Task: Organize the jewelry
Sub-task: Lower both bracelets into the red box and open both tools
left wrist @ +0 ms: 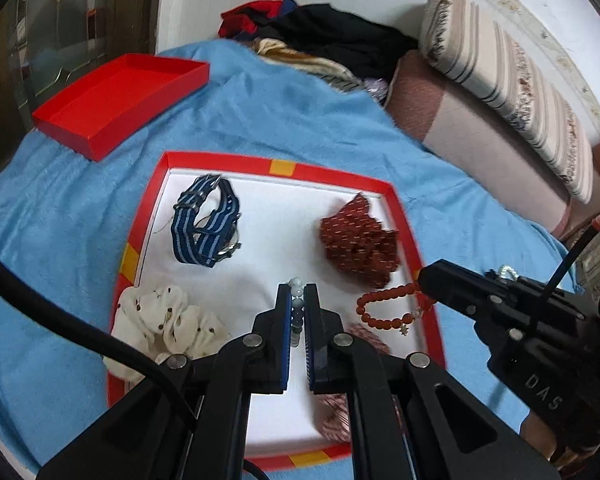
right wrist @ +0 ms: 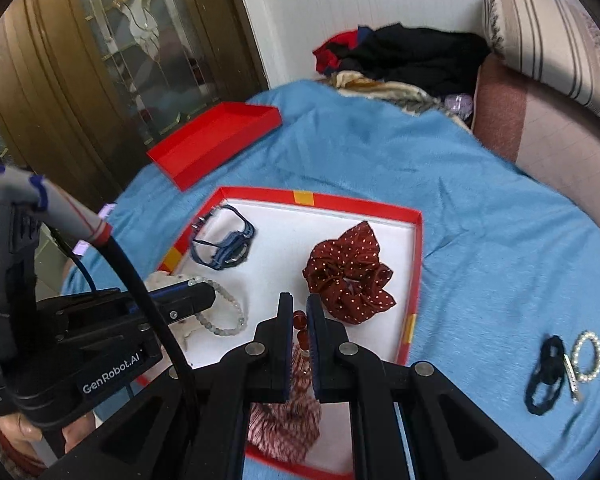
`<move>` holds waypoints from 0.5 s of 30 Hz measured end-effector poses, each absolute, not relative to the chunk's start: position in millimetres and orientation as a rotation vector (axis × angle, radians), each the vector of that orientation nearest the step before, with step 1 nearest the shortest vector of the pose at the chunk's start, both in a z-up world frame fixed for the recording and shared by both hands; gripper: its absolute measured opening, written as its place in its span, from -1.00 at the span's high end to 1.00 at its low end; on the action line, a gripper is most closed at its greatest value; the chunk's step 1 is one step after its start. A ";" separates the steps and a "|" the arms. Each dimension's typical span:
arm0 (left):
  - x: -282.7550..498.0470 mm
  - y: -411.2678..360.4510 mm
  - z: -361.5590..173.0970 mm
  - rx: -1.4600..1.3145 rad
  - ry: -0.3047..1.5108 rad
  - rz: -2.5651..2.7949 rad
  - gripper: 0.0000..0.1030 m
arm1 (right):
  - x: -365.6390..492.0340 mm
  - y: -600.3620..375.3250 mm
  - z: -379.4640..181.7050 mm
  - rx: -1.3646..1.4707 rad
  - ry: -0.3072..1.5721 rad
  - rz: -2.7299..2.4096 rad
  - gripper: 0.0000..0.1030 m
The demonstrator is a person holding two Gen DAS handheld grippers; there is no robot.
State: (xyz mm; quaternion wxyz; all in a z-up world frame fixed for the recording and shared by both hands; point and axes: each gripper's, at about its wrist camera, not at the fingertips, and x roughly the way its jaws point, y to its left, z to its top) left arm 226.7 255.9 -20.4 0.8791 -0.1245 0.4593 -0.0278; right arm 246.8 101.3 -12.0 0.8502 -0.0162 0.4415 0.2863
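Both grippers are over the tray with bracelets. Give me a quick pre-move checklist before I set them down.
1. Left gripper shut on the pale bead bracelet: ok.
2. Right gripper shut on the red bead bracelet: ok.
3. Both bracelets over the red-rimmed tray: ok.
4. Bare white floor in the tray's middle for setting down: ok.
5. Items left outside on the blanket, black hair tie and pearl bracelet: not ok.
6. Grippers clear of each other: cannot tell.
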 end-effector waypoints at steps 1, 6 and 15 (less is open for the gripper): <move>228.6 258.2 -24.3 -0.261 0.964 -0.049 0.90 | 250.1 101.0 -16.3 -0.037 0.938 0.599 0.86; 232.6 266.3 -35.9 -0.269 0.979 -0.018 0.90 | 259.3 91.7 -35.2 -0.025 0.979 0.572 0.85; 230.9 270.5 -43.5 -0.293 1.002 0.013 0.50 | 265.9 67.3 -44.9 0.017 1.021 0.543 0.75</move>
